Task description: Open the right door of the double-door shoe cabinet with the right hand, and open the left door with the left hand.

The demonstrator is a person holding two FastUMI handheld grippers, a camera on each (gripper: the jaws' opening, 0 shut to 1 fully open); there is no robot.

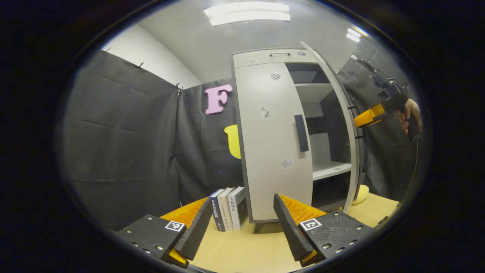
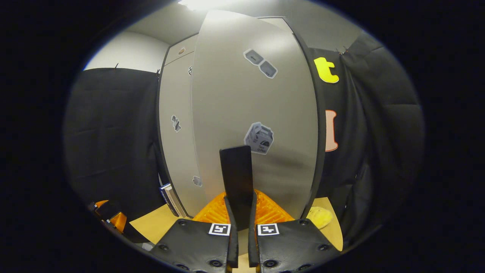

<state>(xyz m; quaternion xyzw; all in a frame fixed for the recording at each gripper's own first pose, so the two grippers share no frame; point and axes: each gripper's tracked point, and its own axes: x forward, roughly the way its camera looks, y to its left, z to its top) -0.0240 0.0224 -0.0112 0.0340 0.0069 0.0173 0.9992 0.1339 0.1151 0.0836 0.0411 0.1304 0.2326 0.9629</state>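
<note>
Grey and tall, the shoe cabinet (image 1: 280, 60) stands on the wooden table (image 1: 242, 250) with its right door (image 2: 254, 106) swung out, shelves bared, and its left door (image 1: 271, 151) closed. The right gripper (image 2: 239, 231) pinches the right door's black handle (image 2: 237, 182) between both fingers. The left gripper (image 1: 242, 223) hangs wide apart before the left door — touching nothing, books (image 1: 229, 208) just beside the cabinet's foot.

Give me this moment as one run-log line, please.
right door: swung open | right gripper: shut on right door handle | left door: closed | left gripper: open, short of cabinet
</note>
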